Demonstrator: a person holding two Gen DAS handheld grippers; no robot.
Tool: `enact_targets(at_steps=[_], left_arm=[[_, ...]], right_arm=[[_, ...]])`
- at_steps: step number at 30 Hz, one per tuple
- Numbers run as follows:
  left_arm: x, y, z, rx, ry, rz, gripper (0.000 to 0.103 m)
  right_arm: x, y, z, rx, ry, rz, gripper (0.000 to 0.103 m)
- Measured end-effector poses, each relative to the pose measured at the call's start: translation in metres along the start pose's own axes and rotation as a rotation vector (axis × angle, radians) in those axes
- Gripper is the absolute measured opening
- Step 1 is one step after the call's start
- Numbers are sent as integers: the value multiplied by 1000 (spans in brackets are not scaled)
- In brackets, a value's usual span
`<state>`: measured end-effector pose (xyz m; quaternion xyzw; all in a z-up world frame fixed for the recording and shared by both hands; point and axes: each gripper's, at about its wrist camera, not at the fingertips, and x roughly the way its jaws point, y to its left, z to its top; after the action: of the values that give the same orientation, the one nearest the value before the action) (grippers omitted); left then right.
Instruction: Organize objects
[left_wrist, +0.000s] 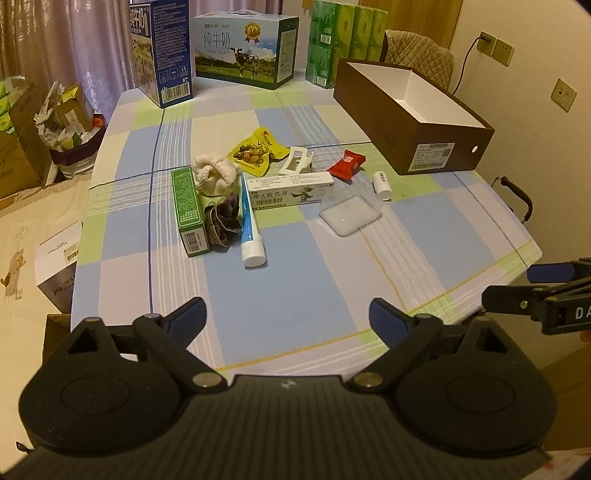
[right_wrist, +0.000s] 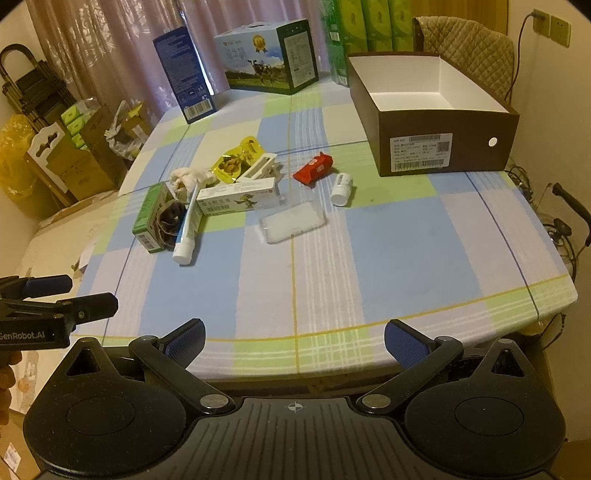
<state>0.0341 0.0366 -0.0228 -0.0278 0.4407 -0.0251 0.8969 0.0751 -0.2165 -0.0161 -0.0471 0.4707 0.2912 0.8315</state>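
1. Table (left_wrist: 295, 280), checked cloth in blue, green and white; carries every item below.
2. Brown box (right_wrist: 443, 155), white inside, open top, on the far right part of the table; nothing can be seen inside it from either wrist view.
3. Milk carton (left_wrist: 243, 51) with cow print and tall blue carton (left_wrist: 162, 51), standing along the far edge.
4. White ointment box (left_wrist: 291, 192), lying flat at the centre of the clutter, well ahead of both sets of jaws.
5. Green box (left_wrist: 188, 210), lying flat at the left of the clutter, a dark crumpled wrapper (left_wrist: 223, 221) against its right side.
6. Blue-and-white tube (left_wrist: 249, 229), cap toward the near edge, just right of the wrapper.
7. Clear plastic case (right_wrist: 291, 223), flat, just right of the ointment box.
8. White knitted bundle (left_wrist: 216, 173), behind the green box; possibly a sock, too blurred to say.
9. Yellow snack pouch (left_wrist: 256, 149), white clip (left_wrist: 297, 162), red packet (left_wrist: 347, 164), small white bottle (left_wrist: 382, 182) on its side: a row behind the ointment box.
10. Left gripper (left_wrist: 286, 317): jaws spread wide, holding nothing, over the near table edge.
11. Right gripper (right_wrist: 293, 339): jaws likewise spread and unladen, at the near edge, well apart from the clutter.
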Motion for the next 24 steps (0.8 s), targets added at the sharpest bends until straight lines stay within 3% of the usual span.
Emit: enact_targets(at_steps=[8,10,17,19,24], left_arm=[[21,1,6,-16,-3,13,83],[28,1,8,-22,-5,17,71],[67,2,23,-67,4,47,58],[80,3,30,-77,7,66,48],[115,10,42,-120,32,107,39]], right_arm=[[14,-17,14,-14,-8,-10,99],[20,-23,21,-16,-9,-3,99],[41,-50,53,-39,-1,24,98],[48,-60,62,-42,10,23,98],[63,-87,85,-43,24,23,98]])
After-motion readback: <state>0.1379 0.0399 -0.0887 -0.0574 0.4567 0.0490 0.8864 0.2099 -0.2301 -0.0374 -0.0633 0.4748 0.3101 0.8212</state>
